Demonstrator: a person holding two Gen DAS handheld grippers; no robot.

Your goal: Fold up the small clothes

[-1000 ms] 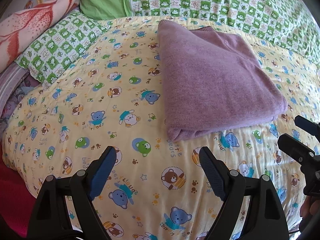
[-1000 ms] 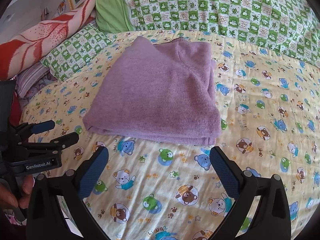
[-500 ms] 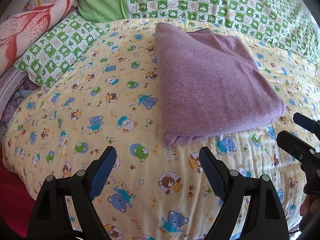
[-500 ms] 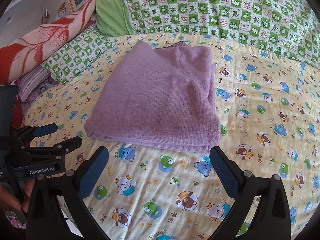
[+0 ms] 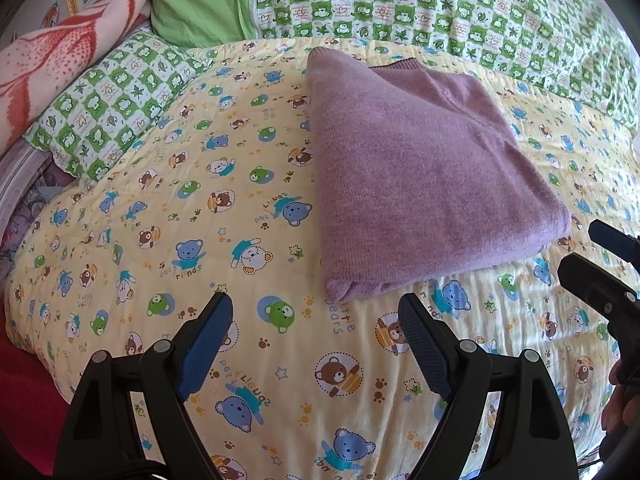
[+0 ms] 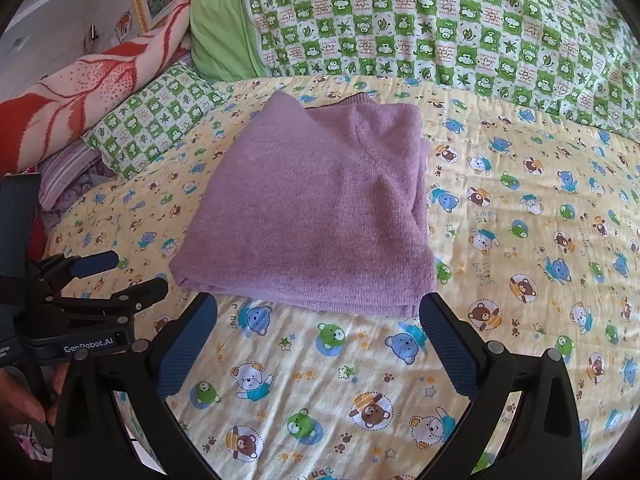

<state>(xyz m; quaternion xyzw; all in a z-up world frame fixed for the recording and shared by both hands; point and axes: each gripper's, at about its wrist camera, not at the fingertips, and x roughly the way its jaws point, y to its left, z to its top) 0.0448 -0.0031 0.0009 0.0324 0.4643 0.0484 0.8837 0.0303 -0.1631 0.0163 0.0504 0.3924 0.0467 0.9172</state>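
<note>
On the yellow quilted bedspread printed with cartoon bears (image 5: 240, 248), seen from the left wrist camera, a purple knitted garment folded into a flat rectangle (image 5: 420, 184) lies with its near corner just beyond the left gripper (image 5: 316, 328), whose blue-padded fingers (image 5: 208, 336) stand wide apart above the cover with nothing between them and clear of the cloth. No container of any kind shows in this view; the garment rests directly on the bedspread. At the right edge the black tips of the right gripper (image 5: 600, 264) reach in, cut off by the frame, with part of a hand (image 5: 620, 404) barely visible below them. Behind, a green-and-white checked quilt (image 5: 440, 4), a plain green pillow (image 5: 196, 4) and a red-and-white patterned blanket (image 5: 60, 56) are cropped by the lens rim. From the right wrist camera, the same folded garment (image 6: 320, 216) sits centred just past the right gripper (image 6: 318, 320), which is likewise spread wide and empty, its pads (image 6: 448, 344) near the folded front edge but not touching. A ribbed edge peeks out at the garment's far side, too small to identify. The left gripper (image 6: 120, 276) enters from the left, open, its body partly hidden by the near finger, and fingertips of a hand (image 6: 24, 400) show at the frame's edge.
</note>
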